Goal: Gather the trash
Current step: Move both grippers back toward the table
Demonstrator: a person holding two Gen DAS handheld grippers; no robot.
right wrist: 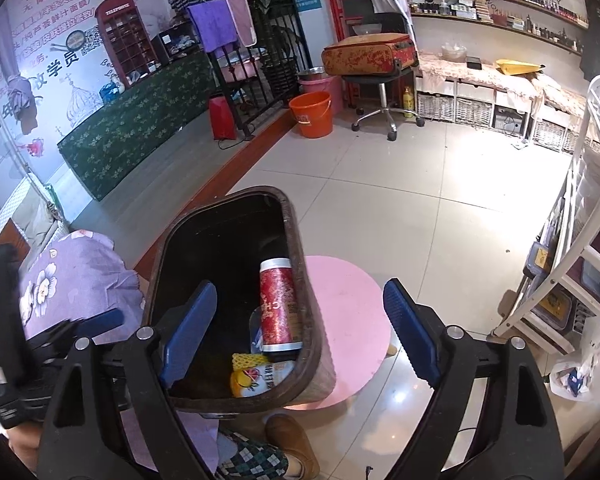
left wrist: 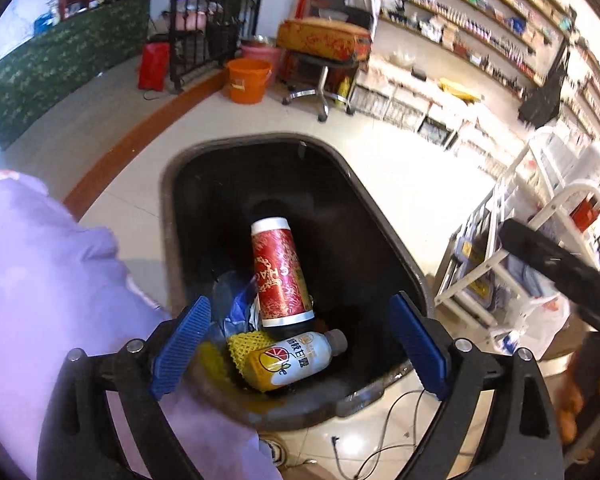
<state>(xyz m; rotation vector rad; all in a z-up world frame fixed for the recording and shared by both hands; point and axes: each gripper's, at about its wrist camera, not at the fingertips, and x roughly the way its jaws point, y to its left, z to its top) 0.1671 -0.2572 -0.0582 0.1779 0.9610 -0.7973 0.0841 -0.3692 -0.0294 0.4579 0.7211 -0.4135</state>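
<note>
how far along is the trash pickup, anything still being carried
Done: the red canister, the yellow-label drink bottle and the yellow foam net lie inside the dark bin. In hand: nothing; the left gripper and the right gripper are both open and empty. Left: no loose trash shows on the floor.

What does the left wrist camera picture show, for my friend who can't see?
A dark trash bin holds a red can, a yellow juice bottle and yellow foam netting. The left gripper hangs over it, jaws open and empty.

Tiled floor (right wrist: pixel 440 208) under trash bin (right wrist: pixel 318 364).
</note>
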